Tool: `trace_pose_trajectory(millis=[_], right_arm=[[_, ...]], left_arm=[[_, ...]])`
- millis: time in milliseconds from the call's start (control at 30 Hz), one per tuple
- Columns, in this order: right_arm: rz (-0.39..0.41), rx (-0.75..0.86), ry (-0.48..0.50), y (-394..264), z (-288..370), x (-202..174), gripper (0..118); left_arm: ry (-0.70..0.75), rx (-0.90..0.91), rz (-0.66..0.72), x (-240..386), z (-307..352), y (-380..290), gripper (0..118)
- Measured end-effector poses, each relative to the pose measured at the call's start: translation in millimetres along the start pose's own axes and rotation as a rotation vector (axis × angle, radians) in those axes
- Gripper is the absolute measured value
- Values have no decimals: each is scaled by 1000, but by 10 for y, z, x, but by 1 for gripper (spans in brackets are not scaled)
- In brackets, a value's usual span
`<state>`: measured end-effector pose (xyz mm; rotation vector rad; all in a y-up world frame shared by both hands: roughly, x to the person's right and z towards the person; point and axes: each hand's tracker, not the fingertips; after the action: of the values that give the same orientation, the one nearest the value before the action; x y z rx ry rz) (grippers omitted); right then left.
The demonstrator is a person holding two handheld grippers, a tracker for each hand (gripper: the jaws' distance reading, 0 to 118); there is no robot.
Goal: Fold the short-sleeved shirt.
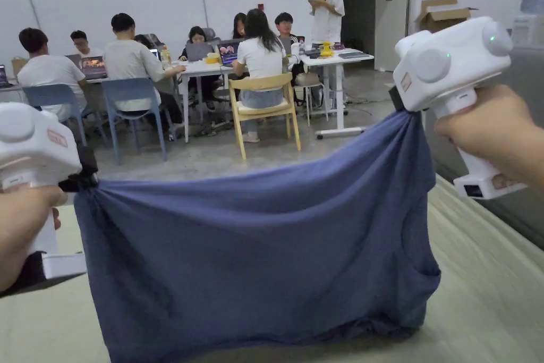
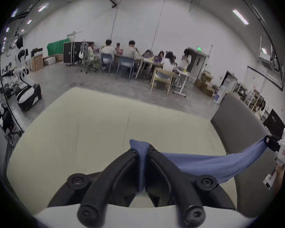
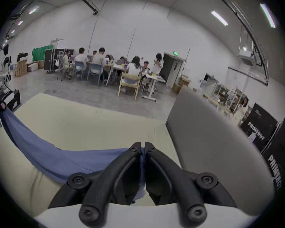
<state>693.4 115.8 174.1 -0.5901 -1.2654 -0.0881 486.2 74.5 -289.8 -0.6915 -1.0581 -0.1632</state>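
Observation:
A blue short-sleeved shirt hangs stretched between both grippers, its lower edge bunched on the pale surface. My left gripper is shut on the shirt's upper left corner; in the left gripper view its black jaws pinch a fold of the shirt, with the left gripper closed tight. My right gripper is shut on the upper right corner, held higher than the left. In the right gripper view the right gripper clamps the shirt, which sags away to the left.
The pale cream surface spreads wide beneath the shirt. A grey padded panel stands along its right side. Beyond its far edge, several people sit at white tables on chairs, including a wooden chair. A white robot stands far left.

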Motion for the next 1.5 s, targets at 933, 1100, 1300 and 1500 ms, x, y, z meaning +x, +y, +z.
trace_pose_trajectory(millis=[933, 1100, 1300, 1500], right_arm=[[-151, -284, 219, -3938, 1704, 201, 6], [-126, -306, 217, -4352, 2135, 181, 6], [-114, -339, 211, -4753, 2428, 141, 6], [-117, -510, 210, -5297, 2208, -9, 6]], left_arm=[[-120, -260, -46, -1029, 1282, -3384, 1], [-118, -300, -47, -1159, 1635, -3777, 1], [-116, -336, -66, -1257, 1994, -4278, 1], [-66, -447, 25, -1466, 1727, -4786, 1]])
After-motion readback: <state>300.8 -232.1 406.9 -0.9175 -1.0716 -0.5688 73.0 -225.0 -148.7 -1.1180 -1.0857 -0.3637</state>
